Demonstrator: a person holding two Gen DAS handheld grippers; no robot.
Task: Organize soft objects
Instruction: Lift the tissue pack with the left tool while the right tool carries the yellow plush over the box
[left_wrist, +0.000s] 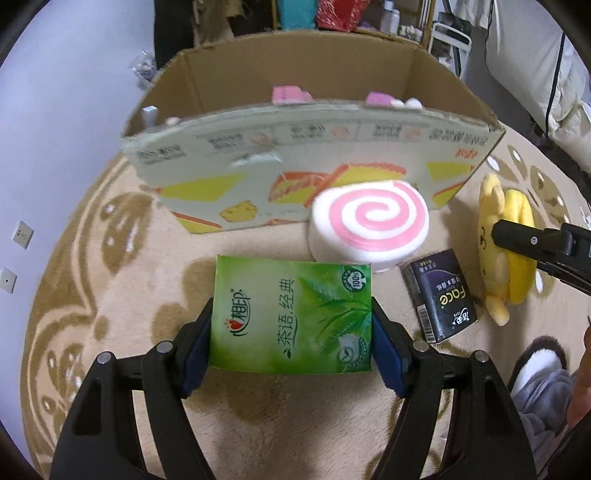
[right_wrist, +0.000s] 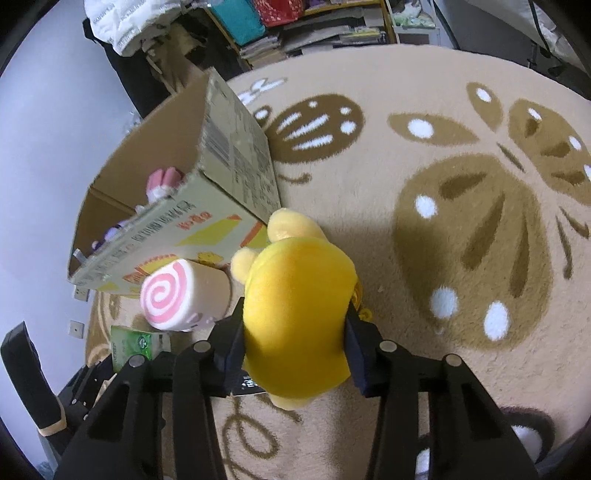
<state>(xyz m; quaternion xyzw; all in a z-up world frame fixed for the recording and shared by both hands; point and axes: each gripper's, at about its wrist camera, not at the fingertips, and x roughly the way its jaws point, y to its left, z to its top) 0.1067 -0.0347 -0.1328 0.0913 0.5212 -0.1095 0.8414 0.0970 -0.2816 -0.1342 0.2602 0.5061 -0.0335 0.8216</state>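
Even, soft indoor light, faint shadows on the rug (right_wrist: 424, 258), strong fisheye bending and dark corners.

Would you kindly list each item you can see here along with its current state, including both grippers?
Left gripper: shut on the green tissue pack.
Green tissue pack: clamped between the fingers, above the rug.
Right gripper: shut on the yellow plush.
Yellow plush: squeezed at its sides.
Swirl roll cushion: lying on the rug, beside the box.
Dark tissue pack: flat on the rug.
Cardboard box: open, soft items inside.

Cardboard box (left_wrist: 310, 147) wall and swirl cushion (left_wrist: 369, 225) block the way ahead.
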